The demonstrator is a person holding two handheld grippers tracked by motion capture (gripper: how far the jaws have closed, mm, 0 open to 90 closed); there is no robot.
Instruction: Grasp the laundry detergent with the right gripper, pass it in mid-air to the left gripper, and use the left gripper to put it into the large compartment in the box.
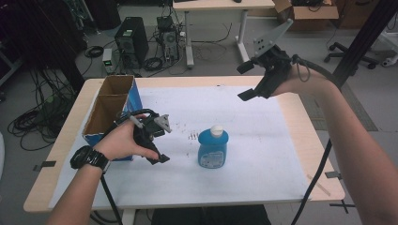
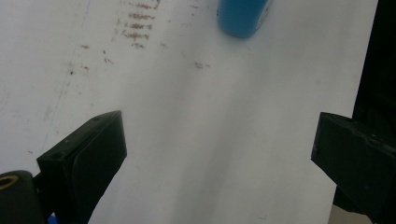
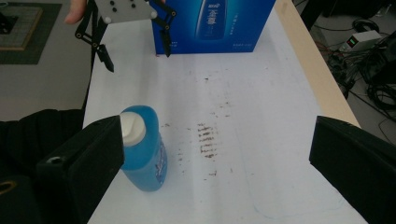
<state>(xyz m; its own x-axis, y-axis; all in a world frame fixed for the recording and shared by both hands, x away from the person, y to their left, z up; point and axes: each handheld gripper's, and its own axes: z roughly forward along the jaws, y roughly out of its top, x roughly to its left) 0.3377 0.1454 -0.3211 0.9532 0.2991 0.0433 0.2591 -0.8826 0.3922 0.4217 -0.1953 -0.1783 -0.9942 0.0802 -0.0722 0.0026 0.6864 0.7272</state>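
A blue liquid bottle (image 1: pixel 213 148) with a white cap stands upright on the white sheet (image 1: pixel 253 140) near the table's middle. My left gripper (image 1: pixel 162 144) is low over the sheet to the bottle's left, open and empty. In the left gripper view its jaws (image 2: pixel 217 140) stand wide apart over bare sheet, with the bottle's base (image 2: pixel 243 16) at the top edge. My right gripper (image 1: pixel 243 82) is raised above the table's far right, open and empty. In the right gripper view (image 3: pixel 217 144) the bottle (image 3: pixel 142 154) shows by the left jaw, and the left gripper (image 3: pixel 133 42) farther off.
An open blue cardboard box (image 1: pixel 112 108) stands at the table's left edge, behind the left hand; its printed side (image 3: pixel 215 23) faces the right gripper. Brown smudges (image 3: pixel 208 140) mark the sheet. Beyond the table are a computer tower (image 1: pixel 131 40), cables and another desk (image 1: pixel 220 4).
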